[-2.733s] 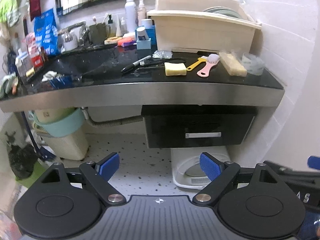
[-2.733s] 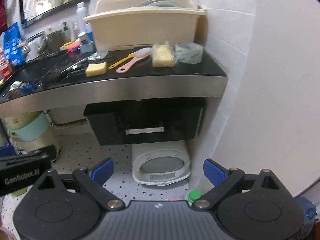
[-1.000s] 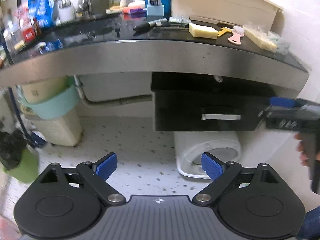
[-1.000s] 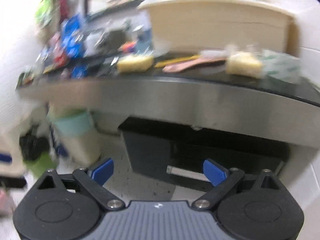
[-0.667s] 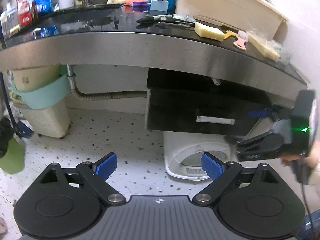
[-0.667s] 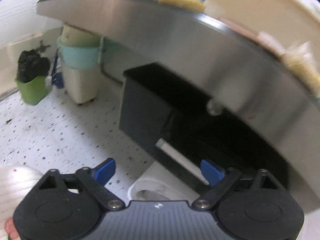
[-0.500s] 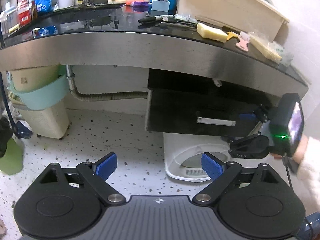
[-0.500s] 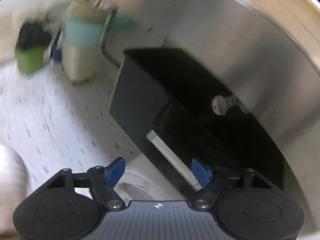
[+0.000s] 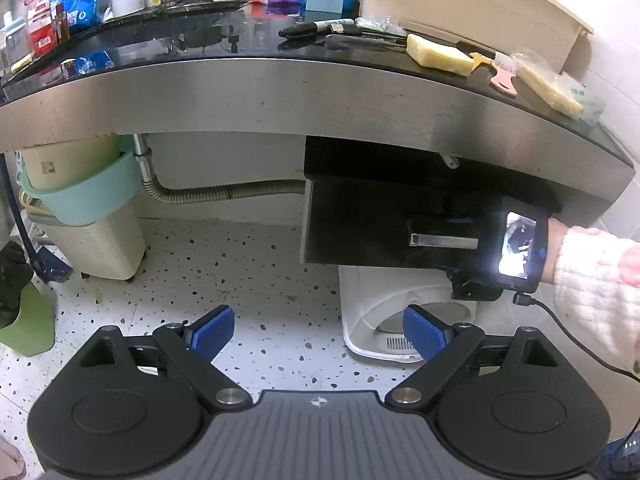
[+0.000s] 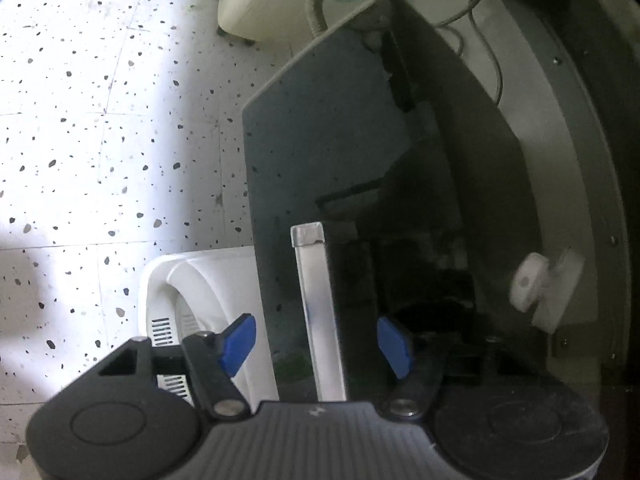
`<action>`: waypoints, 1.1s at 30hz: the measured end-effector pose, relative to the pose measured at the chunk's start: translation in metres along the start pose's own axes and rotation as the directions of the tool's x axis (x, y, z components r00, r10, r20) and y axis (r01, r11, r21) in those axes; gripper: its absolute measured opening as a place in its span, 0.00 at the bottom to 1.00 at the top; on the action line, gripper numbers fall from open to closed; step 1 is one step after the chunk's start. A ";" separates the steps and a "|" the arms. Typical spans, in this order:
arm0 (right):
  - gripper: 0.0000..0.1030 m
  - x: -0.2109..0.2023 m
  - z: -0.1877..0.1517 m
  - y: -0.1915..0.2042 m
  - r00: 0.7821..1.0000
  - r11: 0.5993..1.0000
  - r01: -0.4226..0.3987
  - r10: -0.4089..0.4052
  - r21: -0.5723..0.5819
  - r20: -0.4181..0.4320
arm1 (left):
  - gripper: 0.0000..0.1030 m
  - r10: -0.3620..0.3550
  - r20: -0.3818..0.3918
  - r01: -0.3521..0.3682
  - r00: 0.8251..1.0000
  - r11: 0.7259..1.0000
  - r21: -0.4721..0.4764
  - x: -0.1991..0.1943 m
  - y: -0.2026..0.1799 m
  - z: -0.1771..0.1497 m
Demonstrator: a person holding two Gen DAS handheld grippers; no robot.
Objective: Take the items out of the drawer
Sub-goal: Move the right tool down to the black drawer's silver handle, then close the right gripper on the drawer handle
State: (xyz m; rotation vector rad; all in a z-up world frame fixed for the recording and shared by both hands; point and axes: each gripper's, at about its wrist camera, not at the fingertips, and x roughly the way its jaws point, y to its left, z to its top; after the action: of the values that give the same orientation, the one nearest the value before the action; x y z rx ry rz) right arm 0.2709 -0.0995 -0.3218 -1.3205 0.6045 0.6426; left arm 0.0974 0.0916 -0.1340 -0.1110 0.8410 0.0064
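Note:
A black drawer (image 9: 360,228) hangs shut under the steel-edged counter, with a silver bar handle (image 9: 443,241). My left gripper (image 9: 318,332) is open and empty, held back above the floor, well short of the drawer. My right gripper (image 10: 316,344) is rolled sideways and open, its blue pads (image 10: 394,346) on either side of the handle (image 10: 316,312) without touching it. In the left wrist view the right gripper's body and lit screen (image 9: 516,252) sit at the handle's right end. The drawer's contents are hidden.
A white bathroom scale (image 9: 384,312) lies on the speckled floor under the drawer. A cream bin with a teal basin (image 9: 84,216) stands at the left, a green bin (image 9: 24,320) further left. The counter (image 9: 280,92) above holds soap, brushes, a marker and a dish rack.
My right gripper has moved in to the drawer front, rolled sideways, and its jaws now straddle the handle. My left gripper has held nearly still, drifting slightly closer.

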 end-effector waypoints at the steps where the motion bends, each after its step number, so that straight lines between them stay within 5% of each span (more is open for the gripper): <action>1: 0.58 0.003 0.001 -0.001 1.000 1.000 -0.009 0.009 0.001 -0.002 | 0.89 -0.001 -0.001 0.001 1.000 1.000 -0.002 0.001 0.000 0.001; 13: 0.57 0.034 0.007 -0.008 0.999 0.998 -0.054 0.054 -0.010 -0.004 | 0.89 -0.022 -0.012 0.023 1.000 1.000 0.010 0.002 -0.006 0.006; 19: 0.73 0.035 0.006 0.003 0.999 0.996 -0.045 0.044 -0.077 -0.019 | 0.89 -0.030 -0.008 0.030 1.000 0.999 0.033 -0.005 -0.018 0.011; 24: 0.76 0.034 0.006 -0.002 0.998 0.998 -0.067 0.067 -0.010 -0.004 | 0.89 -0.036 -0.010 0.036 0.999 0.998 0.044 -0.008 -0.024 0.012; 28: 0.71 0.033 0.007 -0.002 0.998 0.998 -0.058 0.058 -0.017 -0.008 | 0.89 -0.043 -0.010 0.044 0.999 0.998 0.047 -0.009 -0.028 0.014; 33: 0.55 0.029 0.006 -0.011 0.999 0.999 -0.046 0.046 0.015 0.002 | 0.89 -0.043 -0.006 0.043 0.999 0.997 0.059 -0.010 -0.033 0.013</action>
State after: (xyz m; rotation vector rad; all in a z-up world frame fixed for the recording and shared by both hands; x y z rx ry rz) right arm 0.2991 -0.0923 -0.3344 -1.2945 0.6383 0.6753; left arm 0.1016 0.0606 -0.1147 -0.0734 0.8428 -0.0595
